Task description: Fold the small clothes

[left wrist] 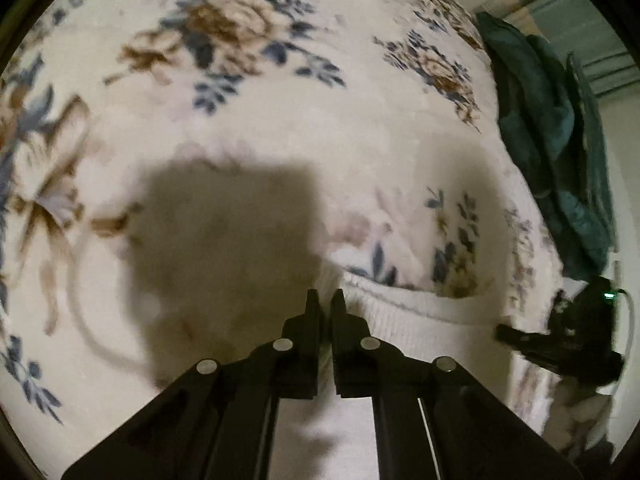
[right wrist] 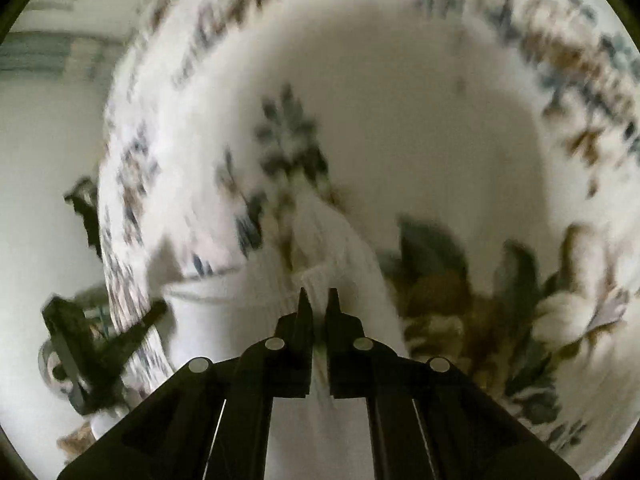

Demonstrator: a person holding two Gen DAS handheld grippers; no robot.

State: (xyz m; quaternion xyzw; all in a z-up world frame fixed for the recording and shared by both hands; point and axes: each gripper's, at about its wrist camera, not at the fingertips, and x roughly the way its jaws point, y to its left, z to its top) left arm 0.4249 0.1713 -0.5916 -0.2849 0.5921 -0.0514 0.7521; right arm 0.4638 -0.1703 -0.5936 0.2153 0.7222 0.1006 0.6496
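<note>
A small white ribbed knit garment [left wrist: 416, 316] is held above a floral blanket [left wrist: 280, 92]. My left gripper [left wrist: 325, 300] is shut on the garment's left end, and the cloth hangs below between its arms. My right gripper [right wrist: 316, 300] is shut on the other end of the white garment [right wrist: 340, 248]; this view is blurred by motion. Each gripper shows in the other's view: the right one at the right edge of the left wrist view [left wrist: 568, 340], the left one at the left edge of the right wrist view [right wrist: 104, 340].
The cream blanket with brown and blue flowers [right wrist: 460, 112] covers the whole surface under both grippers. A dark green cloth pile [left wrist: 552, 128] lies at the blanket's far right edge. Beyond it a pale wall and floor show.
</note>
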